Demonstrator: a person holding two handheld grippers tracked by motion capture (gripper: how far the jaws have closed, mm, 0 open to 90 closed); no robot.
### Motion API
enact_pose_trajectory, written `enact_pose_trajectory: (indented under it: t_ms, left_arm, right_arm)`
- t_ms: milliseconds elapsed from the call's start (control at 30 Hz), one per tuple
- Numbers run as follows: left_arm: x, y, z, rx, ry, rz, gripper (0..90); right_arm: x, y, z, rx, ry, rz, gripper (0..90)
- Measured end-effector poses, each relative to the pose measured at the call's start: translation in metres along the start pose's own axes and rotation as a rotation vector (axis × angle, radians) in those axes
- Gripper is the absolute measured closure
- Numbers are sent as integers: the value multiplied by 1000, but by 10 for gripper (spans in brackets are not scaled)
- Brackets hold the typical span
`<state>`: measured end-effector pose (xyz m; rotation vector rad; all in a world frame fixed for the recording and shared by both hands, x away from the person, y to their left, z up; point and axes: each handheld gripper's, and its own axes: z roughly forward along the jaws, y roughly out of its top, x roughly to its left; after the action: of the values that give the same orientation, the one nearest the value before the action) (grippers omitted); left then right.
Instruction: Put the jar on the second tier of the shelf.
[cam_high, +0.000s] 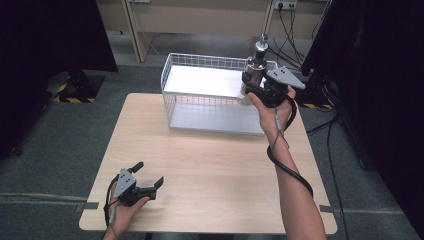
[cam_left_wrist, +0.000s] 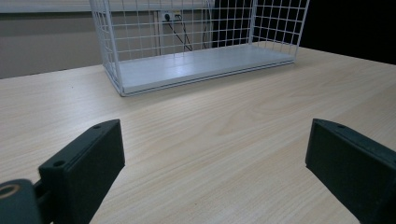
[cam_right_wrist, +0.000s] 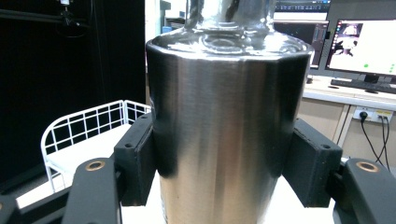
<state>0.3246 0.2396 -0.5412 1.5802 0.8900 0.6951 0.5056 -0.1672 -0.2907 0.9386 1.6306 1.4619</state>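
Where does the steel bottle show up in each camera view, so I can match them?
High view: steel bottle upper right, clamped in the right gripper over the basket's right end.
Left gripper view: not in it.
Right gripper view: steel bottle centre, between the jaws.
Shared landmark: white wire basket.

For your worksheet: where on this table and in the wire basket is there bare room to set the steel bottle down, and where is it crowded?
The wire basket has a bare white floor left of the steel bottle held by the right gripper. The table is bare between the basket's front wall and the left gripper. It is crowded at the basket's right end and the near left corner.
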Motion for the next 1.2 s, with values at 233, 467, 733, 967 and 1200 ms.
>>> enact_pose_trajectory:
  t_ms: [233, 467, 733, 967, 1200]
  left_arm:
    - [0, 0, 0, 0, 2, 0, 43]
    - [0, 0, 0, 0, 1, 1, 43]
    - [0, 0, 0, -1, 0, 2, 43]
    - [0, 0, 0, -1, -1, 2, 43]
    - [0, 0, 0, -1, -2, 2, 43]
  right_arm:
    - [-4, 5, 9, 3, -15, 14, 352]
    - [-8, 8, 19, 13, -34, 17, 352]
    - [-12, 10, 30, 22, -48, 22, 351]
    - [-17, 10, 39, 33, -65, 32, 351]
    - [-19, 8, 47, 49, -71, 35, 351]
